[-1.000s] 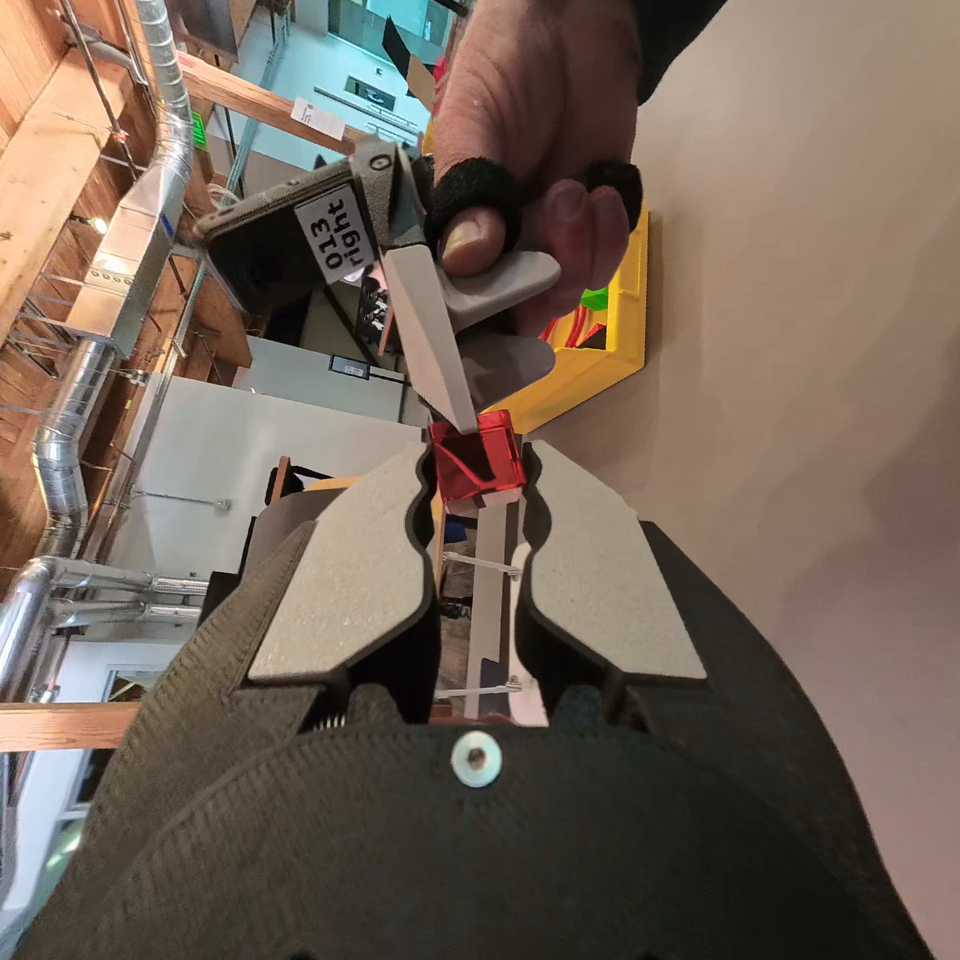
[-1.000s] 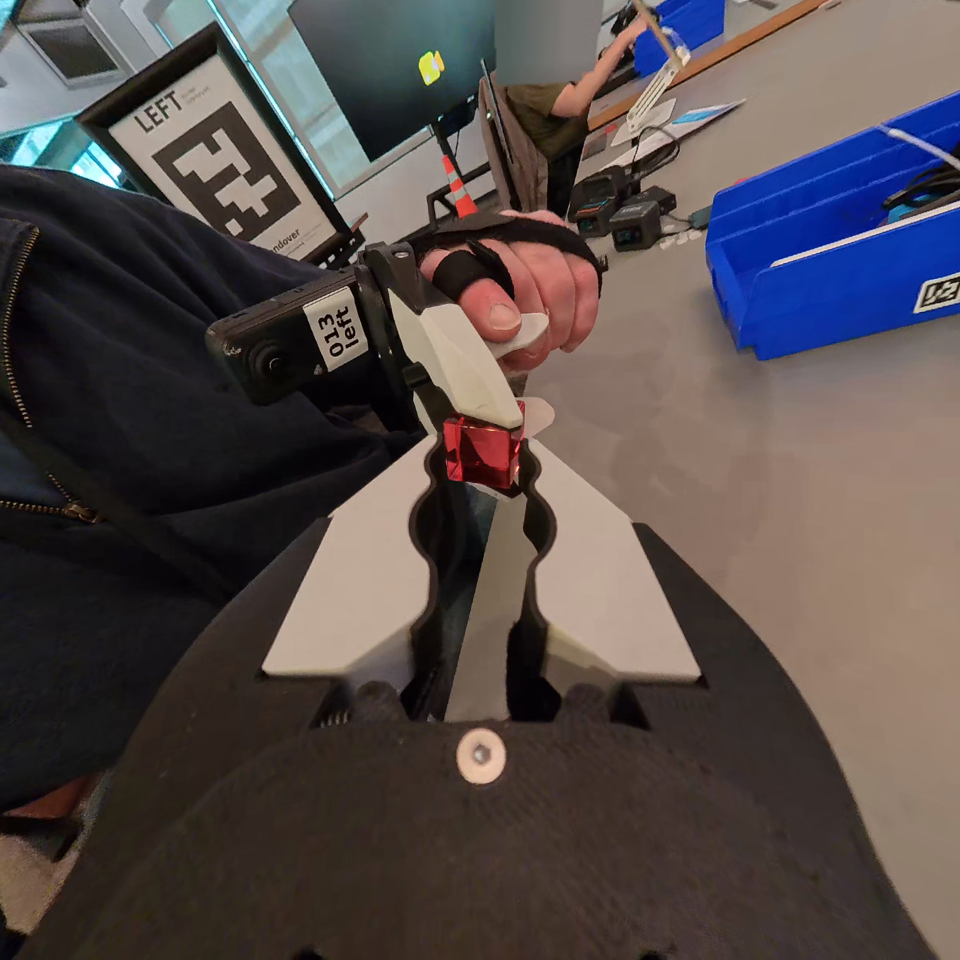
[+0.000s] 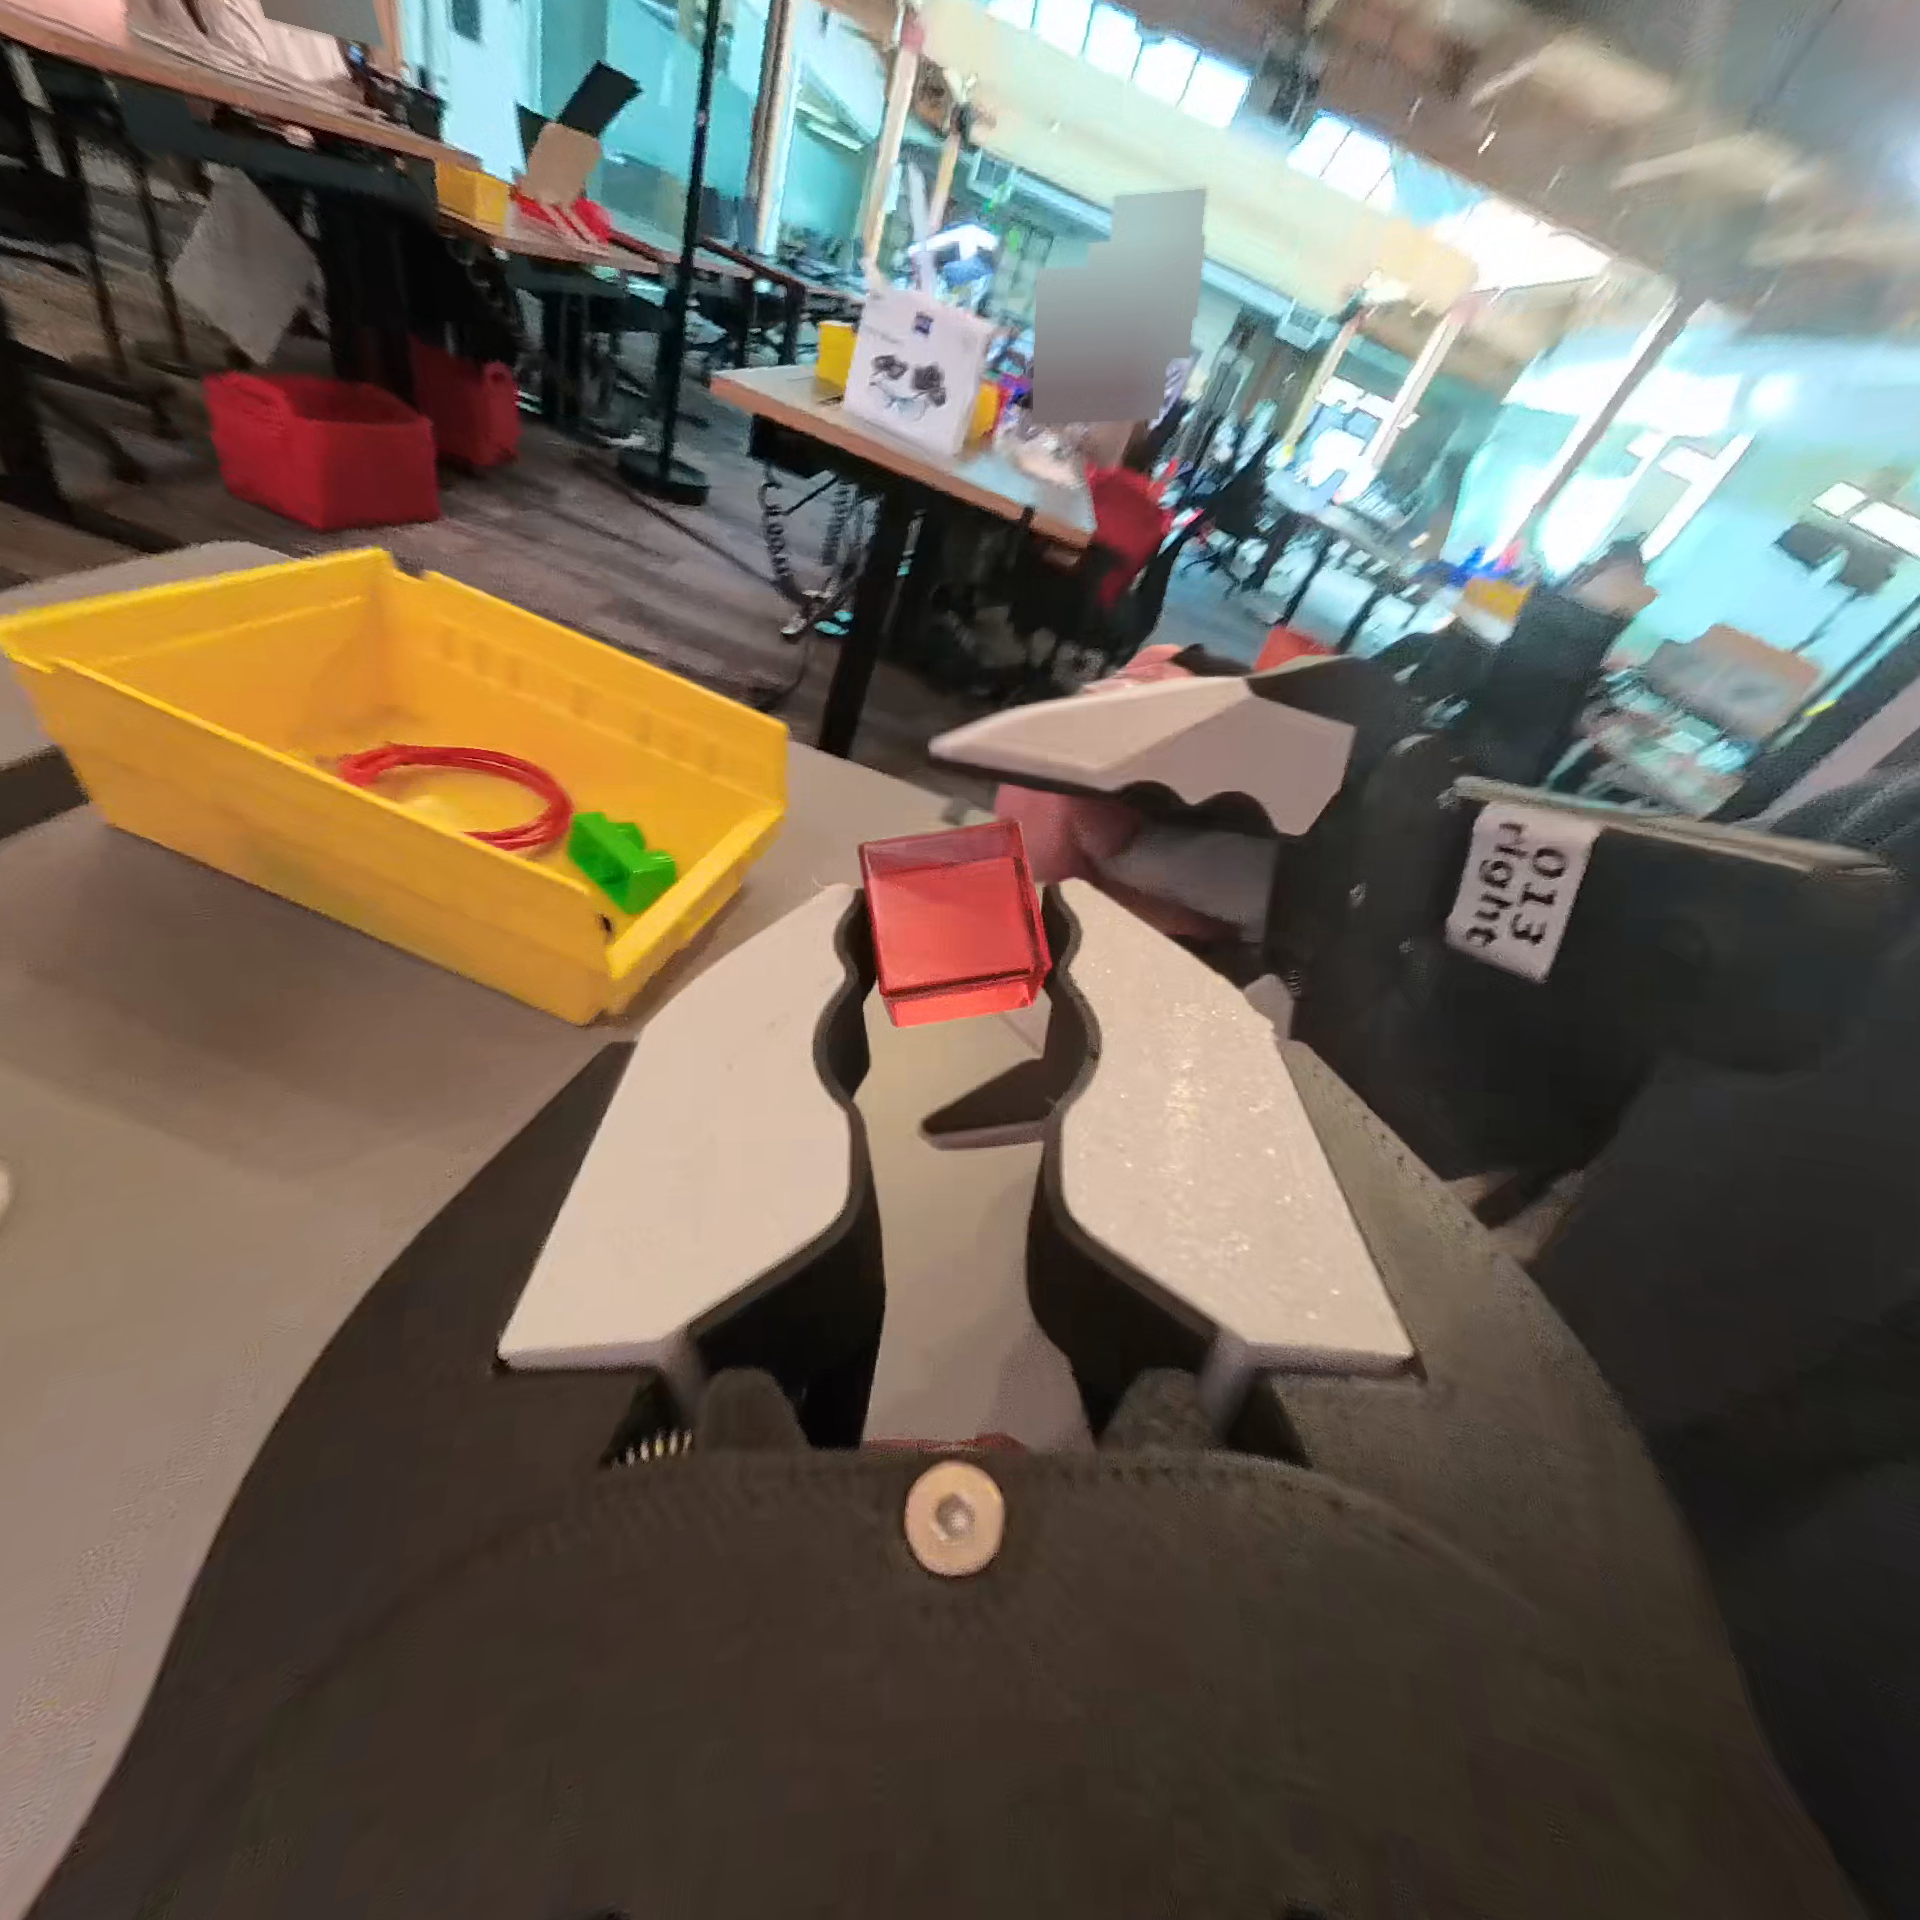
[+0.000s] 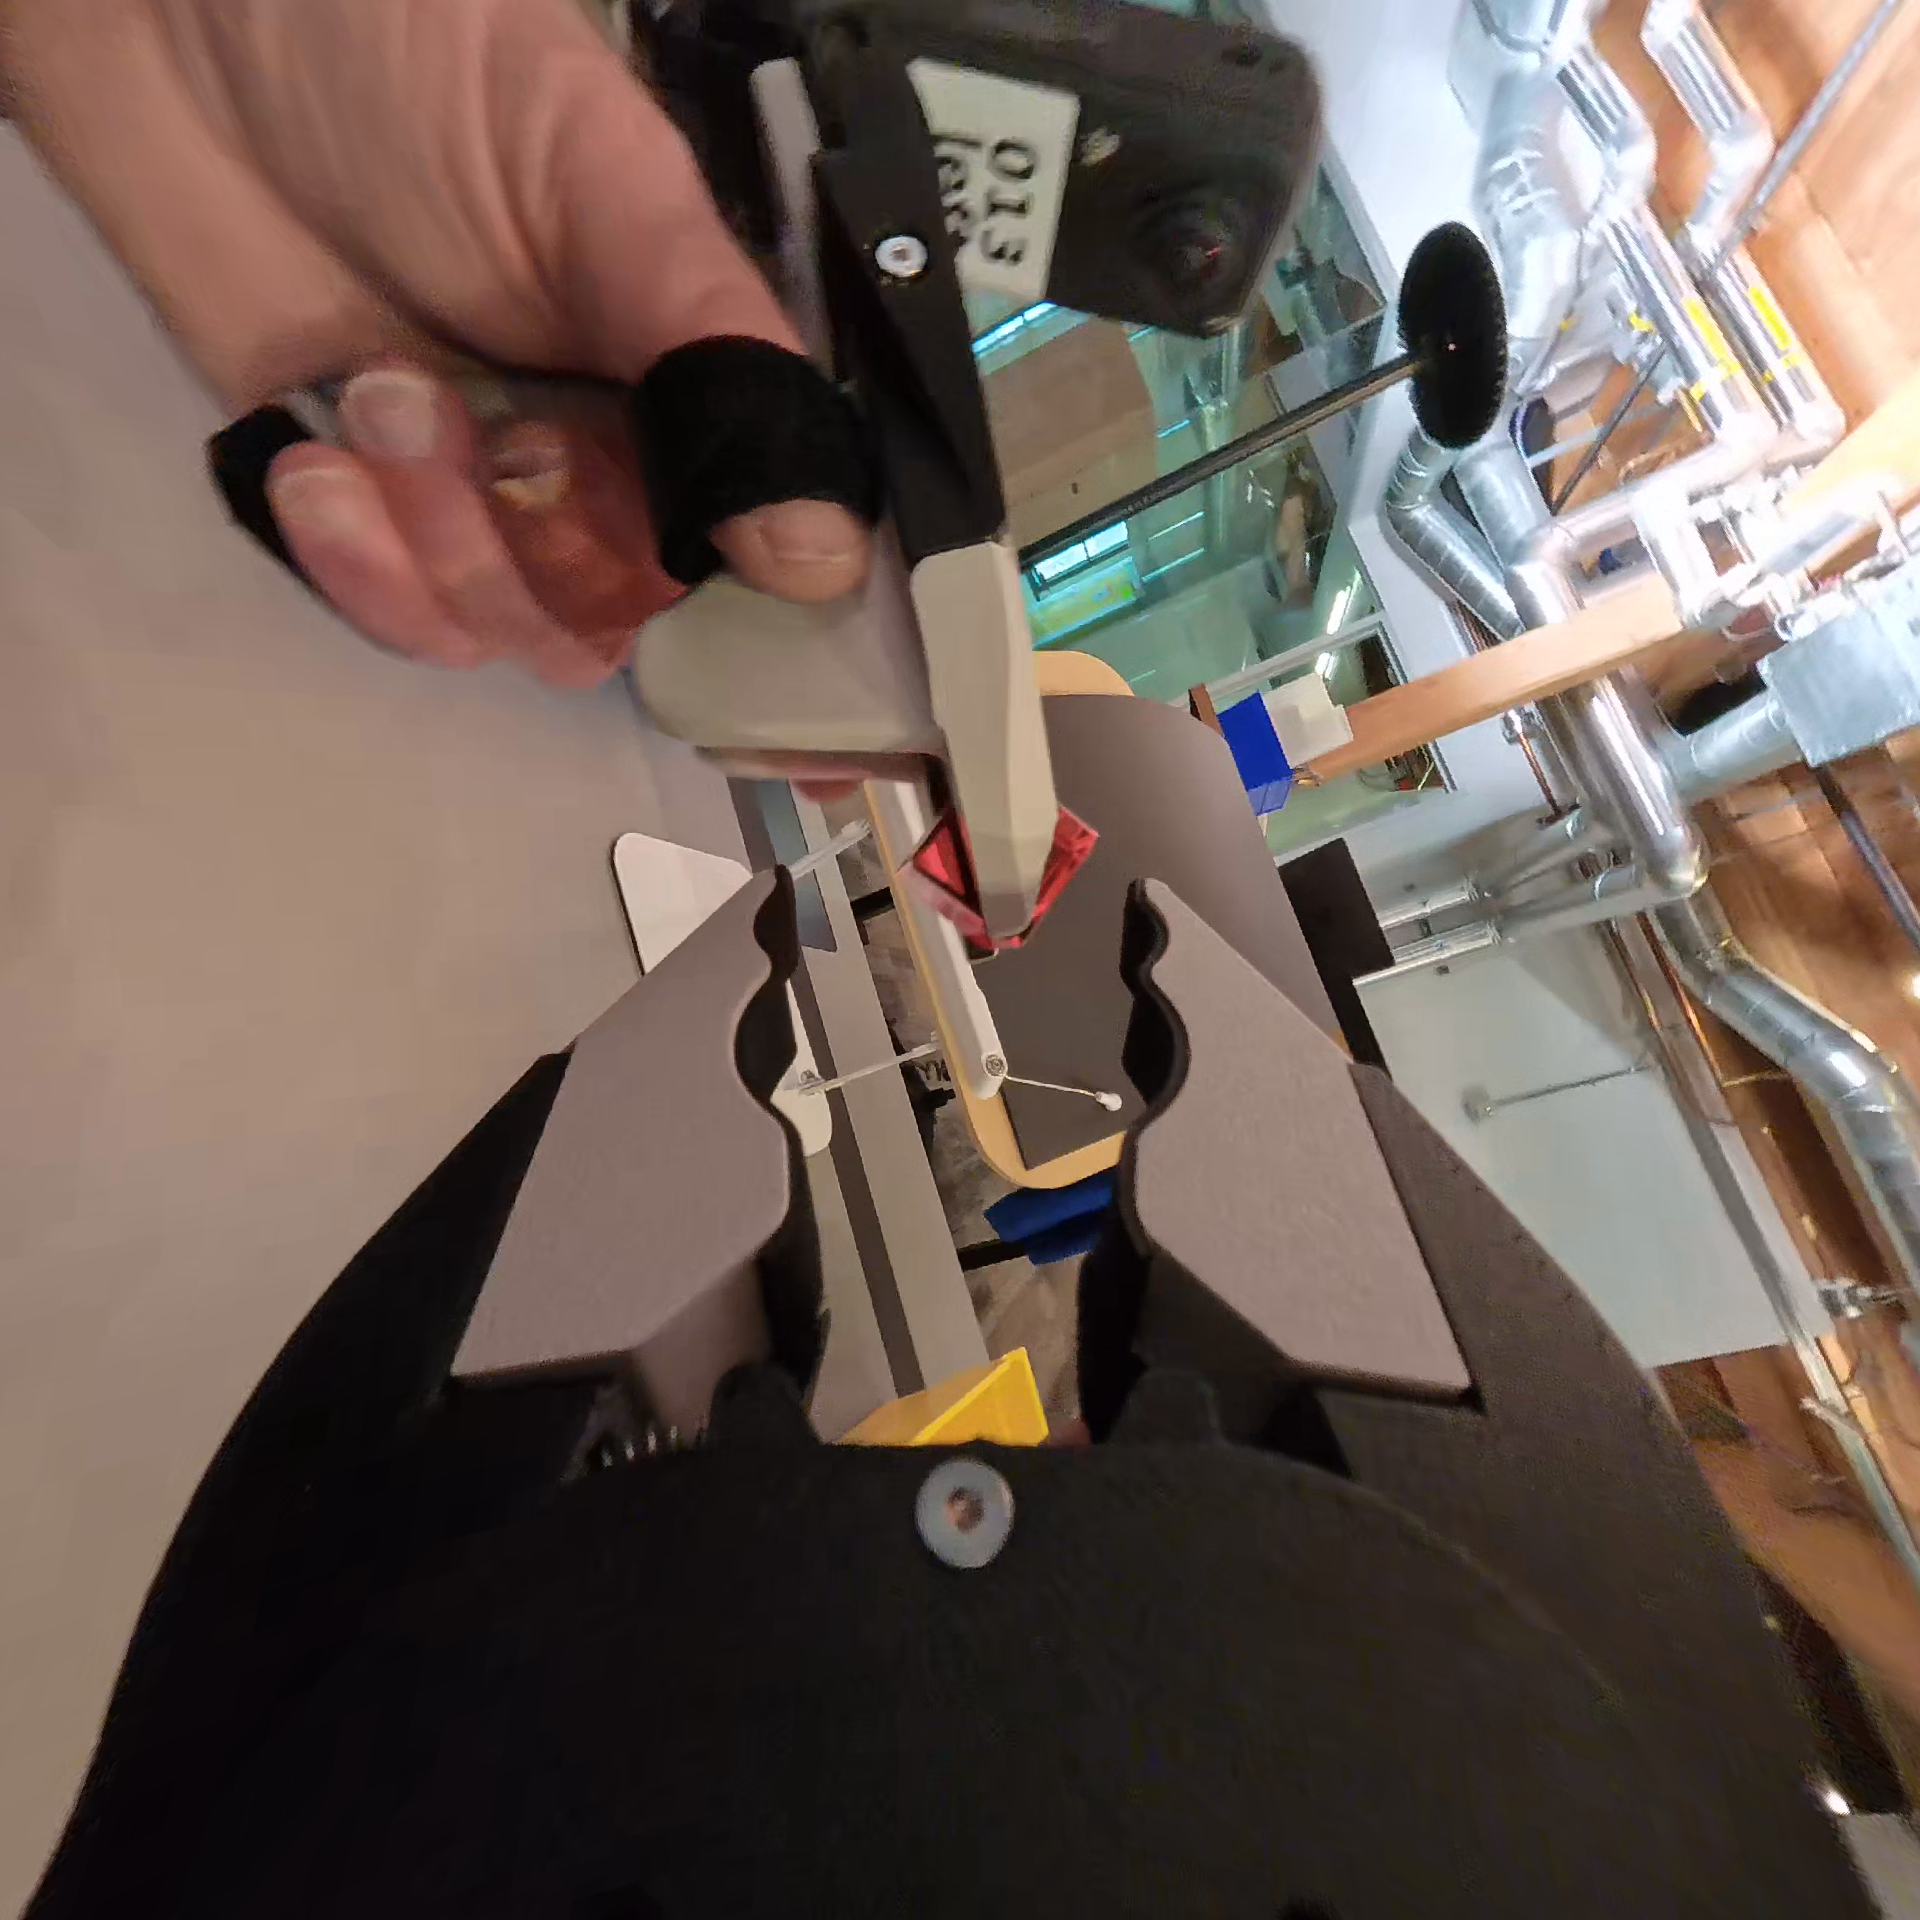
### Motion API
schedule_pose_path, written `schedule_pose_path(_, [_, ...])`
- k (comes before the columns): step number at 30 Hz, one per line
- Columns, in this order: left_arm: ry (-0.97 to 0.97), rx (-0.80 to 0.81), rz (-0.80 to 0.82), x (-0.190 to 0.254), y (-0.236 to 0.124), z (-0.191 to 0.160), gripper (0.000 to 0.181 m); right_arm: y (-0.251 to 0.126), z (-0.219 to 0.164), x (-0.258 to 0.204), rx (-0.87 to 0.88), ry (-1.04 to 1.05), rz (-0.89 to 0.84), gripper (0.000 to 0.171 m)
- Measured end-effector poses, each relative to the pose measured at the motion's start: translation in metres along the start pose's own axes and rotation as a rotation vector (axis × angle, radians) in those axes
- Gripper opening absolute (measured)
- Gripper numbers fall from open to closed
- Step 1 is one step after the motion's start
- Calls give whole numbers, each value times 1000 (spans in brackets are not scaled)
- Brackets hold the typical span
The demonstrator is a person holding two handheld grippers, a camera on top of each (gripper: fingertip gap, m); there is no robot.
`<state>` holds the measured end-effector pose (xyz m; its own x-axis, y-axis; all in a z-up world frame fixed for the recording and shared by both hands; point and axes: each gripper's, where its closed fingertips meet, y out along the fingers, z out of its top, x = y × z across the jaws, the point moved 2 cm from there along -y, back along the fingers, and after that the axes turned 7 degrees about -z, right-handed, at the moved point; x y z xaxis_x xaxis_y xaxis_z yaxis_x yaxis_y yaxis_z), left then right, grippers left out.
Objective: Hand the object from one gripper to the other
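on the far left of the grey table (image 3: 187,1122) sits a yellow bin (image 3: 156,675), and in it lie a red wire loop (image 3: 457,779) and a green block (image 3: 620,860), the block just beside the loop near the bin's open front. to the right of the bin the left gripper (image 3: 951,914) points forward over the table, its two grey fingers (image 3: 717,1122) pinching a red cube (image 3: 954,920) at their tips; the cube is clear red plastic, tilted a little, held off the table. further right, and a bit higher, the right gripper (image 3: 1049,790) shows side-on, near the cube but apart from it.

from the right gripper's (image 4: 961,904) own camera, a hand (image 4: 447,343) at the upper left grips the left gripper's handle, with black straps round two of its digits. the left gripper (image 4: 1003,878) reaches down into the middle with the cube (image 4: 945,868) clamped at its tip. the right gripper's fingers (image 4: 665,1132) are spread wide, one each side of the cube, touching nothing.
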<state>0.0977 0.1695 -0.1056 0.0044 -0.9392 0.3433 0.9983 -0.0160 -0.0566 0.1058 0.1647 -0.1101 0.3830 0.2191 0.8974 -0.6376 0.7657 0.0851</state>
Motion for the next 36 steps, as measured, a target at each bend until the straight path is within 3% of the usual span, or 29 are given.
schedule_pose_path(7, [-102, 77, -82, 3, 10, -7, 30, 4, -4, -1, -2, -19, 18, 37])
schedule_pose_path(21, [-126, 106, -125, 2, 15, -8, 28, 1, -9, 0, -31, -7, 35, 30])
schedule_pose_path(25, [-140, 95, -107, -1, 16, -9, 29, 2, -12, 0, -52, -83, 21, 34])
schedule_pose_path(27, [-141, 80, -81, -3, 17, -11, 29, 3, -10, 1, -52, -92, 20, 43])
schedule_pose_path(36, [-164, 73, -46, -6, 21, -16, 28, 3, -15, -4, -87, -99, 66, 34])
